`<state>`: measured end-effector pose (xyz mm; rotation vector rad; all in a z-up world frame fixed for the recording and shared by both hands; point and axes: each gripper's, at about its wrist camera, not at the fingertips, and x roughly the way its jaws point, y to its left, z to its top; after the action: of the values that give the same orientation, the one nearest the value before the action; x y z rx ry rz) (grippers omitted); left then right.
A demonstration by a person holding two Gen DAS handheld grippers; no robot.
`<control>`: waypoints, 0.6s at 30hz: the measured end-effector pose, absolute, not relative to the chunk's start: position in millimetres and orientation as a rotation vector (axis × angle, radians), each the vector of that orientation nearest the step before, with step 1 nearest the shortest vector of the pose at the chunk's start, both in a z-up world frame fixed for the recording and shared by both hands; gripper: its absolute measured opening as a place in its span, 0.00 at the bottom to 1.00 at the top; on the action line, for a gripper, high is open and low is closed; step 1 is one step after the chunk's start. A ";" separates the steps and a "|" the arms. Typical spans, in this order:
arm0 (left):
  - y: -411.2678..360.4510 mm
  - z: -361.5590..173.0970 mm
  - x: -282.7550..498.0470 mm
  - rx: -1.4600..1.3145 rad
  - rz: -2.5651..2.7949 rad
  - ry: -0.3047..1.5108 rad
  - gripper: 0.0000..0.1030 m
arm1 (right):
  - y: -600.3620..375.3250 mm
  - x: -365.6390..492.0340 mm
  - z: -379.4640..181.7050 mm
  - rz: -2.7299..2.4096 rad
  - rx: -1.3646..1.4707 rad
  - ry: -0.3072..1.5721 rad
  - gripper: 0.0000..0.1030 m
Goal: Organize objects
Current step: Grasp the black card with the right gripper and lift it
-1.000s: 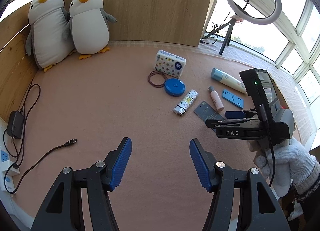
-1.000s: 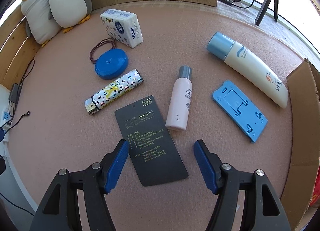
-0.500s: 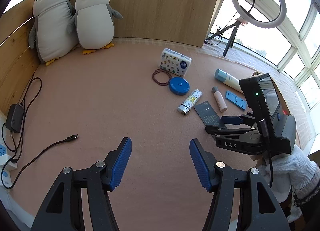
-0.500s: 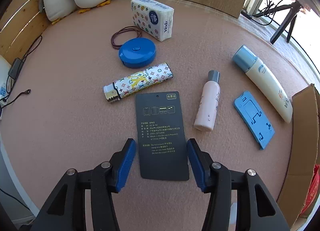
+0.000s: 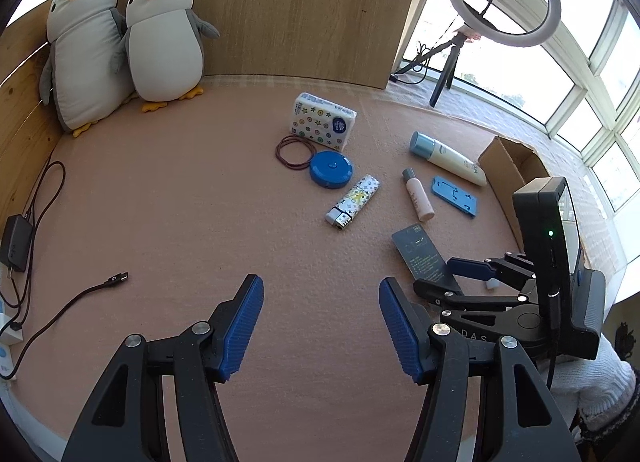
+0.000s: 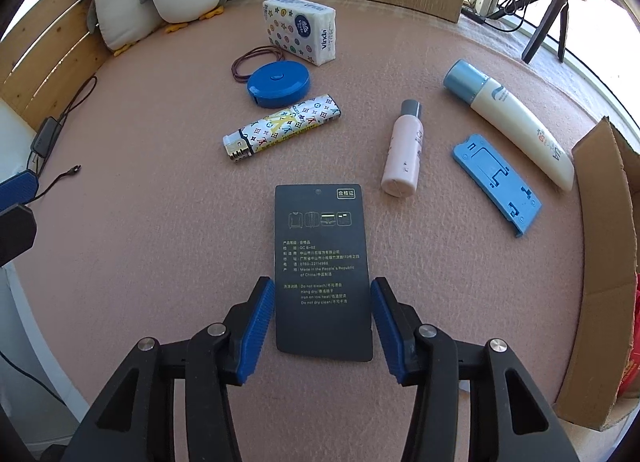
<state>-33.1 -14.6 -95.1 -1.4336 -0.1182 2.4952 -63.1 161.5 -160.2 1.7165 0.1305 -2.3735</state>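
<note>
Right tool (image 6: pixel 323 318) straddles the black clothing tag (image 6: pixel 322 262), pads apparently pinching its long edges for pickup; left tool (image 5: pixel 320 326) hangs open, empty.

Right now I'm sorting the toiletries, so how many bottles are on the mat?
2. A small pink bottle lies just right of the black card; a bigger cream bottle with a blue cap lies farther right, near the cardboard box. The box's inside is hidden.

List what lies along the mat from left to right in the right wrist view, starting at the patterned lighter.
Patterned white lighter → black card hang tag → pink bottle with grey cap → blue plastic phone stand → brown cardboard box.
</note>
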 end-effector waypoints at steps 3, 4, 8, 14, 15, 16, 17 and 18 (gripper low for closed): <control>-4.5 -95.1 -33.8 -1.427 2.485 -0.107 0.62 | 170.3 -53.7 -151.4 -2.395 1.696 0.098 0.44; -1.4 -95.1 -34.3 -1.427 2.481 -0.103 0.62 | 174.2 -52.4 -148.6 -2.401 1.688 0.091 0.44; 11.9 -95.3 -33.7 -1.421 2.470 -0.091 0.62 | 188.0 -41.8 -134.4 -2.437 1.660 0.074 0.44; 28.9 -94.1 -33.0 -1.409 2.461 -0.083 0.62 | 223.3 -25.9 -103.5 -2.530 1.596 -0.008 0.44; 31.6 -94.4 -32.8 -1.408 2.458 -0.087 0.62 | 230.7 -24.7 -97.2 -2.550 1.583 -0.017 0.44; 34.5 -94.8 -32.5 -1.409 2.458 -0.087 0.62 | 238.0 -23.5 -91.3 -2.572 1.568 -0.025 0.44; 37.4 -95.2 -32.3 -1.410 2.458 -0.083 0.62 | 245.7 -23.3 -85.9 -2.591 1.558 -0.029 0.44; 40.2 -95.7 -32.2 -1.411 2.458 -0.081 0.62 | 253.4 -23.9 -81.5 -2.613 1.548 -0.028 0.44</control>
<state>-32.2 40.2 -95.7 -1.4113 -0.0806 2.4578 -23.9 253.4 -81.5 1.5482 -0.0283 -2.6127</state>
